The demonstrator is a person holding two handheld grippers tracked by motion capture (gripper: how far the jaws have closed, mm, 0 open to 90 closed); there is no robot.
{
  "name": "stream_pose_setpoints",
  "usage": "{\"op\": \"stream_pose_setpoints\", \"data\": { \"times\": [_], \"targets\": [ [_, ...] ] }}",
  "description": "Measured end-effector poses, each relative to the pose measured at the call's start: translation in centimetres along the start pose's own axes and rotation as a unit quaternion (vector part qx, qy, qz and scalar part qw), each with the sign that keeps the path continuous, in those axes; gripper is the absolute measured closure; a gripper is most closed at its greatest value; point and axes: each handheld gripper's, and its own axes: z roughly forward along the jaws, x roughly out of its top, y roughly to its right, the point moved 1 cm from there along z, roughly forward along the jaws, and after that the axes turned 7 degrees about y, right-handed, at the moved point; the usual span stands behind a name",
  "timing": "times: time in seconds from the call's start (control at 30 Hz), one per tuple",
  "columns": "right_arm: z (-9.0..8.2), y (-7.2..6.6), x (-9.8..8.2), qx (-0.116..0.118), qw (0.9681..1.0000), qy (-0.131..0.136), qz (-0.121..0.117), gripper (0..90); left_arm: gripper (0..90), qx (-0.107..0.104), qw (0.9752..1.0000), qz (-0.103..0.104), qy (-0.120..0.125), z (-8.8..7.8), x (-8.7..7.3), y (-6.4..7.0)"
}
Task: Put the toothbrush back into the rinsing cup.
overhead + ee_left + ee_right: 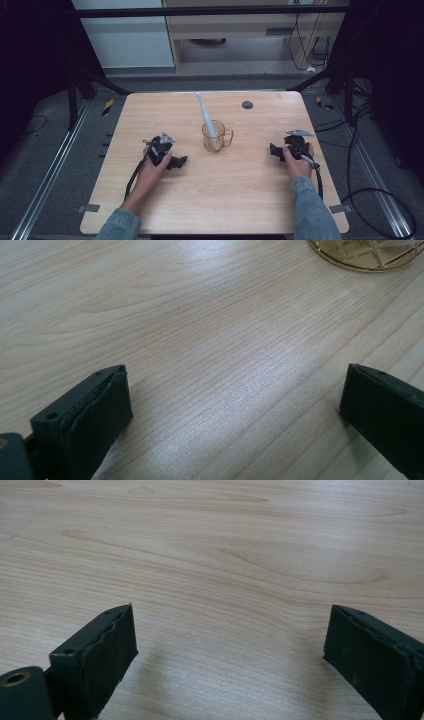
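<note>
An amber see-through mug (216, 136) stands mid-table with a white toothbrush (206, 116) leaning out of it toward the far edge. My left gripper (180, 161) rests on the wood to the mug's left, held in a hand, jaws wide apart with nothing between them. In the left gripper view the gripper (235, 400) faces bare wood, and the mug's base (367, 254) peeks in at the top right. My right gripper (274, 150) lies to the mug's right, also open and empty; the right gripper view has it (230, 640) over plain tabletop.
A small dark round disc (247, 105) sits near the table's far edge. The wooden table (225, 200) is bordered by metal rails and floor cables on the right. Black frame struts stand at the far corners.
</note>
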Motion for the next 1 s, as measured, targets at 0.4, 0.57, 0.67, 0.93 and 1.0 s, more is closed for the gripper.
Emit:
{"op": "stream_pose_setpoints", "data": {
  "times": [0.4,0.57,0.67,0.93,1.0],
  "targets": [
    [0.25,0.53,0.16,-0.017,0.9997,-0.002,0.019,7.7,0.0,0.0,1.0,0.0,0.0,0.0,0.0,0.0],
    [0.44,0.56,0.11,-0.023,0.9994,-0.018,0.016,7.9,0.0,0.0,1.0,0.0,0.0,0.0,0.0,0.0],
    [0.48,0.43,0.07,-0.029,0.9993,-0.023,0.009,7.9,0.0,0.0,1.0,0.0,0.0,0.0,0.0,0.0],
    [0.45,0.2,-0.07,-0.042,0.9986,-0.031,0.007,3.1,0.0,0.0,1.0,0.0,0.0,0.0,0.0,0.0],
    [0.43,0.09,-0.08,-0.051,0.9978,-0.035,0.023,0.6,0.0,0.0,1.0,0.0,0.0,0.0,0.0,0.0]
  ]
}}
